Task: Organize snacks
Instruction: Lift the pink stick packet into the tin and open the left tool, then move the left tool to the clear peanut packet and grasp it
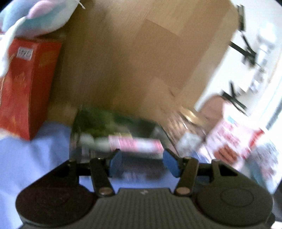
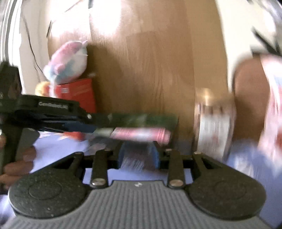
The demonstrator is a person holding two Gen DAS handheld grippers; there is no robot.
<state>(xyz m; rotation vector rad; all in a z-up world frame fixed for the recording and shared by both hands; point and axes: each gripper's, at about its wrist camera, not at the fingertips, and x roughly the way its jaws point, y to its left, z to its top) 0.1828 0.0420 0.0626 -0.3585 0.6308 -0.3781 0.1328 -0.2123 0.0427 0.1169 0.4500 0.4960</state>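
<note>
Though both views are smeared by motion blur, the main things can be made out. The left gripper point(image 1: 141, 163) shows its blue pads standing apart with clear space between them; nothing is pressed there. Just beyond its tips lies a flat green snack packet with a pink-and-white band point(image 1: 121, 133), on pale blue cloth point(image 1: 35, 158). The right gripper point(image 2: 139, 155) has its blue pads set fairly narrow; the same packet point(image 2: 141, 126) sits just past them, and whether they touch it cannot be told. In the right view the left gripper point(image 2: 84, 127) reaches in from the left, its tip at the packet's end. A red cardboard box point(image 1: 26, 84) stands at left with a pastel plush toy point(image 1: 35, 15) on top. A round foil-rimmed container point(image 2: 213, 128) sits at right, against a wooden panel point(image 1: 132, 61).
</note>
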